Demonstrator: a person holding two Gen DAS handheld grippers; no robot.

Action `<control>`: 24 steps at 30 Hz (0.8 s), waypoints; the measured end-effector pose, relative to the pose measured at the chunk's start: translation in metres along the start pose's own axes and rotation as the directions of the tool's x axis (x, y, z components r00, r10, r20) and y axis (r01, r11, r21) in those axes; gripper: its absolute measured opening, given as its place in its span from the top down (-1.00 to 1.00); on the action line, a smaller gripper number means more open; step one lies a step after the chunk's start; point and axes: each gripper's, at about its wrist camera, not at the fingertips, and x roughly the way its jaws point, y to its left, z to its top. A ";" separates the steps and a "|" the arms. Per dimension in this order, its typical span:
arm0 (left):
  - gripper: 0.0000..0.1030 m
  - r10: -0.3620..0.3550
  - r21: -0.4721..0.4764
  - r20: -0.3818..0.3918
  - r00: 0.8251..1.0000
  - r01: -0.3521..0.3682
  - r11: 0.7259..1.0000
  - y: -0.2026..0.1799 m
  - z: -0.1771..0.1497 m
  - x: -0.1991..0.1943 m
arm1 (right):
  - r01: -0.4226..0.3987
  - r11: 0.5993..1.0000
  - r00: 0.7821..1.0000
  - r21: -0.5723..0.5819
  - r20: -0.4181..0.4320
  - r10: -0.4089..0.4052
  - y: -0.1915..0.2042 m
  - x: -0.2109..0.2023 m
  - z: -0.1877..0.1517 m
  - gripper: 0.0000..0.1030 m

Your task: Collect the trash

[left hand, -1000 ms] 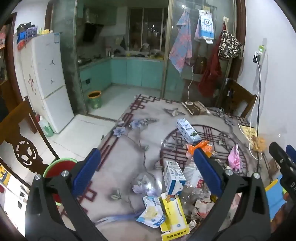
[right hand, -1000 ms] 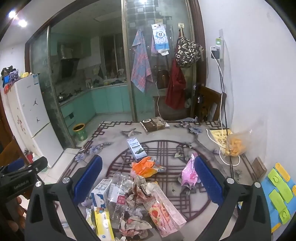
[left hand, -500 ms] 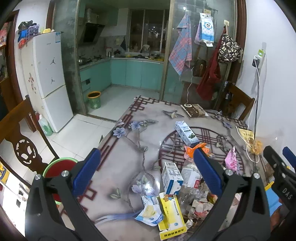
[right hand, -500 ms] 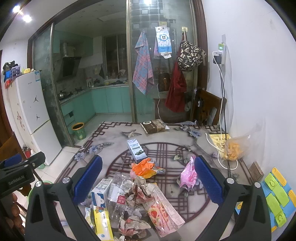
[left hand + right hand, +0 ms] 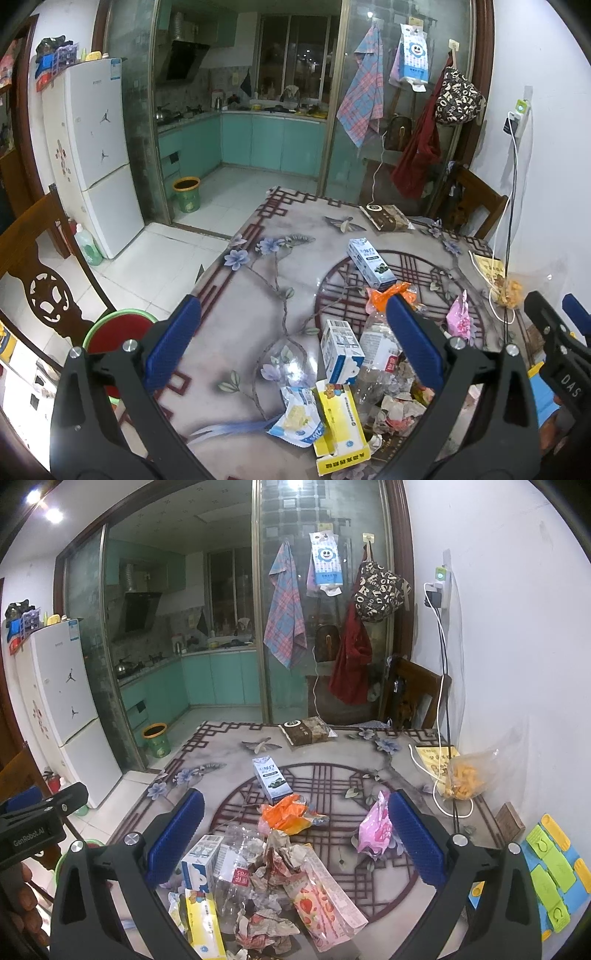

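Observation:
Trash lies heaped on the patterned table [image 5: 258, 295]: a small milk carton [image 5: 341, 350], a crushed clear bottle [image 5: 378, 350], a yellow box [image 5: 340, 424], a blue-white wrapper [image 5: 295, 417], crumpled paper [image 5: 269, 853], a strawberry packet [image 5: 321, 901], an orange wrapper [image 5: 288, 812], a pink wrapper [image 5: 375, 829] and a lying carton [image 5: 271, 777]. My left gripper [image 5: 293, 332] is open and empty, above the table's left part. My right gripper [image 5: 295, 830] is open and empty, above the heap.
A red basin with a green rim [image 5: 118, 328] sits on the floor left of the table, beside a wooden chair [image 5: 40, 280]. A dark snack pack [image 5: 304, 731], a bag of orange snacks [image 5: 461, 775] and a charger cable [image 5: 443, 701] are at the far side.
Both grippers have risen and drawn back slightly, so the table and trash sit lower in both views. Both stay open. The trash has not moved.

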 end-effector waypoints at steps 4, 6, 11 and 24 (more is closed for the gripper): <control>-0.91 0.010 0.001 0.001 1.000 -0.010 1.000 -0.002 0.006 -0.013 | 0.000 1.000 1.000 0.001 0.000 0.000 -0.001 -0.001 0.001 -0.87; -0.91 0.015 0.006 0.003 1.000 -0.015 1.000 -0.002 0.009 -0.019 | 0.001 1.000 1.000 0.002 -0.003 -0.001 0.000 0.000 0.001 -0.87; -0.91 0.022 0.012 -0.008 1.000 -0.022 1.000 -0.008 0.016 -0.028 | 0.003 1.000 1.000 -0.005 -0.001 -0.003 0.001 0.000 -0.001 -0.87; -0.91 0.031 -0.008 -0.004 1.000 -0.031 0.999 -0.004 0.019 -0.036 | 0.001 1.000 1.000 -0.008 -0.005 -0.001 0.000 0.002 -0.001 -0.87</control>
